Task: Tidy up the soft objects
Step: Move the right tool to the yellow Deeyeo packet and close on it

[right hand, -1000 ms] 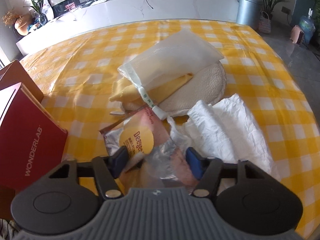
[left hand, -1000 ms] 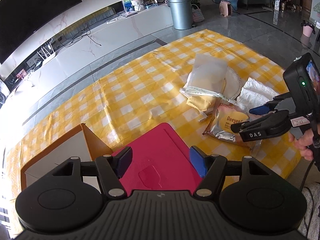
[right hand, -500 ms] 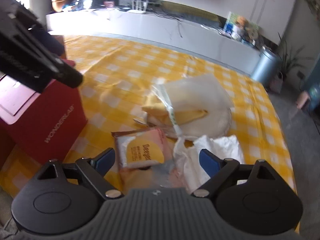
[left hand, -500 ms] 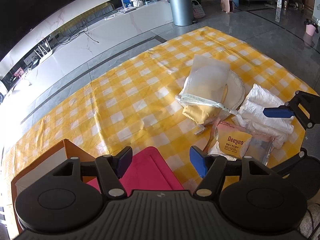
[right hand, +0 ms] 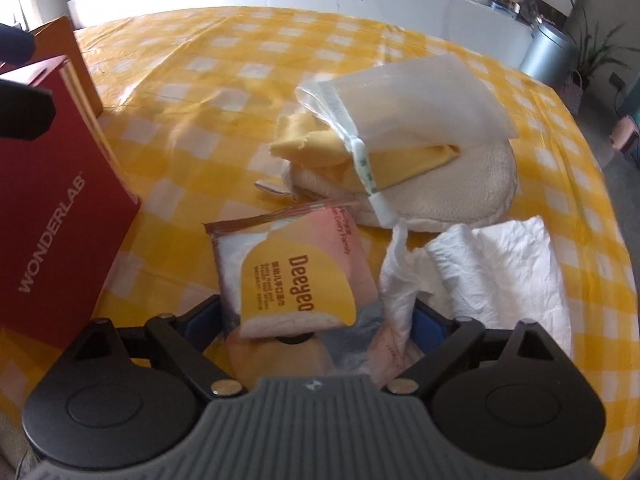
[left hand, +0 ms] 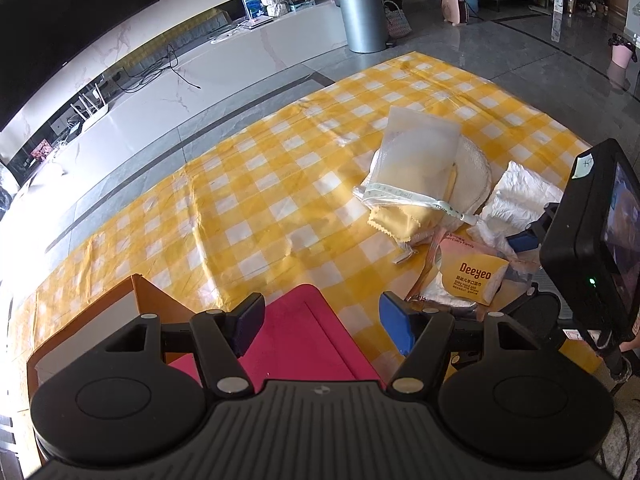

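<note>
A Deeyeo wipes pack (right hand: 296, 284) lies on the yellow checked cloth, its near end between the wide-apart fingers of my right gripper (right hand: 316, 320), which is open around it. The pack also shows in the left wrist view (left hand: 468, 280). Beyond it lie a cream pad (right hand: 472, 188), a yellow cloth (right hand: 404, 160) under a clear zip bag (right hand: 416, 92), and a crumpled white sheet (right hand: 496, 268). My left gripper (left hand: 322, 322) is open and empty above a red box (left hand: 304, 340).
The red WONDERLAB box (right hand: 52, 200) stands at the left beside an orange box (left hand: 108, 312). The table's right edge (right hand: 608, 208) drops to the floor. A grey bin (left hand: 362, 16) and a white TV bench (left hand: 192, 76) stand beyond the table.
My right gripper swung up away from the pack, opened wider, then came back down with its fingers around the pack's near end. The left gripper drew back a little over the red box.
</note>
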### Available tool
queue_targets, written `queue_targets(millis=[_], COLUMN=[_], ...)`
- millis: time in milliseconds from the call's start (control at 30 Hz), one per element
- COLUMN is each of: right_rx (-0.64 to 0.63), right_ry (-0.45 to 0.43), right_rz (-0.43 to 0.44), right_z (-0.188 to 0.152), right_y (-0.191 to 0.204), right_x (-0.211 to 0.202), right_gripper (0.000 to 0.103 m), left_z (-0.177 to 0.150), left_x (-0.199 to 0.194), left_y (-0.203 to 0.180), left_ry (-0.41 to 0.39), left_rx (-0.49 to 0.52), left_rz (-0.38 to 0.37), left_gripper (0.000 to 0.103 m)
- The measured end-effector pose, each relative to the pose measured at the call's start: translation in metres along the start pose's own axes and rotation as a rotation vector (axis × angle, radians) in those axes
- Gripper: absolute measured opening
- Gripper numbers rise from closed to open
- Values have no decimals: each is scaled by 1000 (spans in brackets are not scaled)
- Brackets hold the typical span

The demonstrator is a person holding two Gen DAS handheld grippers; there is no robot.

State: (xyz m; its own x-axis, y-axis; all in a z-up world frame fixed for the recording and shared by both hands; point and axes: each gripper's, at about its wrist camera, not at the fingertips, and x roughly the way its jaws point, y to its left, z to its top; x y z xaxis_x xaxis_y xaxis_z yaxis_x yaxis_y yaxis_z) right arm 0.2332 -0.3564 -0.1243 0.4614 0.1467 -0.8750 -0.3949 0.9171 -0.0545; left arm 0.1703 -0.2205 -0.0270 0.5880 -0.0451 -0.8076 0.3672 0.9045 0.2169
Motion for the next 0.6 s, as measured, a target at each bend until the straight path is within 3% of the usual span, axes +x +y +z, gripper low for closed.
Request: queue_targets(millis=[133, 233, 400, 600], right_rx=[-14, -11, -87, -123], right_ry=[1, 7, 8, 28], right_rz=[28, 49, 147, 84], right_z=[-2, -5, -21, -23], right_y=[8, 11, 28, 40], right_x=[-8, -19, -36, -32], right_gripper=[61, 55, 56, 69], left_z=[-1, -3, -6, -10], left_x=[-5, -7, -8, -4], left_y=[3, 6, 12, 21], left_ry=[-7, -10, -17, -3], left_rx=[-8, -15, -19, -56], left_rz=[4, -1, -6, -26], left_gripper=[78, 78, 78, 78])
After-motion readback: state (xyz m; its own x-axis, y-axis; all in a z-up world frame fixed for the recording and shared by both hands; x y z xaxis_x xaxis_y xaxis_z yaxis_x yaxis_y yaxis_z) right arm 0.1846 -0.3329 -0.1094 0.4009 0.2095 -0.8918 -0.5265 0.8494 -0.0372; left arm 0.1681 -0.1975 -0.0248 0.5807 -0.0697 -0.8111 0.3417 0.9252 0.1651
